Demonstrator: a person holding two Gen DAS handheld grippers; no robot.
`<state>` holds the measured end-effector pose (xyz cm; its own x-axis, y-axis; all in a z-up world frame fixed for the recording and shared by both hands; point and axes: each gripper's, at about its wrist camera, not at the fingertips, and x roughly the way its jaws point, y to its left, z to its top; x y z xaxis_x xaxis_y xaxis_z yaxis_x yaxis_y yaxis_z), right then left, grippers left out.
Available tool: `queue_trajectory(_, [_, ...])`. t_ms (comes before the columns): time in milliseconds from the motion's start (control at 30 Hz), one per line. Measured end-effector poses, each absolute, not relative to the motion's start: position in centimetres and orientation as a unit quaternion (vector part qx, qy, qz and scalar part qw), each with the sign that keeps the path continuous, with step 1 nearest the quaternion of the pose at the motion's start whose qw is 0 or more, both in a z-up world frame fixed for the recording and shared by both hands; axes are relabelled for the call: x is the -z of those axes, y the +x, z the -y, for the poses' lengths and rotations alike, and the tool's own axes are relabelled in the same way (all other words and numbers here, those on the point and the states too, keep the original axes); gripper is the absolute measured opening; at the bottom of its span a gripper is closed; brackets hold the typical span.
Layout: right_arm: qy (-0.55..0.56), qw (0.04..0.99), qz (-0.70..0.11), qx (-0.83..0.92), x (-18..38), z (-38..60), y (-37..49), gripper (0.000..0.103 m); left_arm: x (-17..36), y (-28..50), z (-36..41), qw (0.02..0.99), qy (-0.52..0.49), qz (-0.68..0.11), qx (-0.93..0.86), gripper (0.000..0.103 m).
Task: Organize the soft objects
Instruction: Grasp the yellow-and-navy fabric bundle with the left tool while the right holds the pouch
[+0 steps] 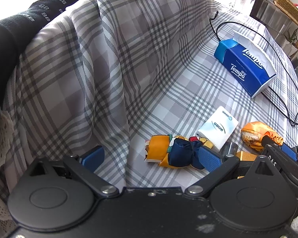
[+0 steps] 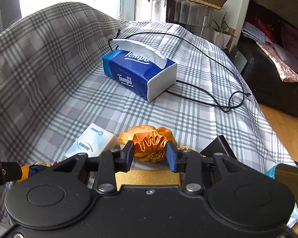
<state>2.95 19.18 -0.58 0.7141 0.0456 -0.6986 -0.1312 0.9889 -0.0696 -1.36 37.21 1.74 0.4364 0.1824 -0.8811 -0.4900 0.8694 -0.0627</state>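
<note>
A rolled orange, navy and white patterned cloth (image 1: pixel 174 152) lies on the plaid-covered sofa seat. My left gripper (image 1: pixel 149 156) is open, its right pad touching the cloth's right end. An orange satin drawstring pouch (image 2: pixel 150 144) lies on the seat, also in the left wrist view (image 1: pixel 256 134). My right gripper (image 2: pixel 150 155) is partly closed around the pouch's gathered mouth, pads at each side. A small white tissue pack (image 2: pixel 91 140) lies left of the pouch, also in the left wrist view (image 1: pixel 218 128).
A blue Tempo tissue box (image 2: pixel 139 73) sits farther back on the seat with a black cable (image 2: pixel 224 91) looped around it. A gold box (image 2: pixel 149 176) lies under my right gripper. The sofa backrest (image 1: pixel 89 59) rises at left. Wooden floor (image 2: pixel 288 130) lies at right.
</note>
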Motion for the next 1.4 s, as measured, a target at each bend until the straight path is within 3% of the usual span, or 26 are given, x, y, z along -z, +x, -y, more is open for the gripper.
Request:
queue_trajectory(133, [-0.055, 0.927, -0.368, -0.043, 0.6, -19.1, 3.3, 0.036, -1.4, -1.1, -37.2, 0.831, -0.154, -0.494, -0.203, 0.101])
queue_trajectory(233, [-0.055, 0.929, -0.362, -0.043, 0.7, -19.0, 3.4, 0.014, -1.0, -1.0, -37.1, 0.83, -0.15, -0.496, -0.207, 0.101])
queue_trajectory(333, [-0.046, 0.931, -0.358, -0.05, 0.5, -18.6, 3.2, 0.009, -0.2, -0.8, -37.3, 0.826, -0.157, -0.501, -0.205, 0.101])
queue_trajectory(933, [0.002, 0.939, -0.329, -0.097, -2.2, -15.9, 0.8, 0.009, 4.1, 2.2, -37.1, 0.814, -0.214, -0.511, -0.174, 0.101])
queue_trajectory(1400, [0.008, 0.937, -0.333, -0.104, -3.0, -15.7, -0.2, 0.009, 6.6, 4.5, -35.7, 0.815, -0.169, -0.529, -0.167, 0.103])
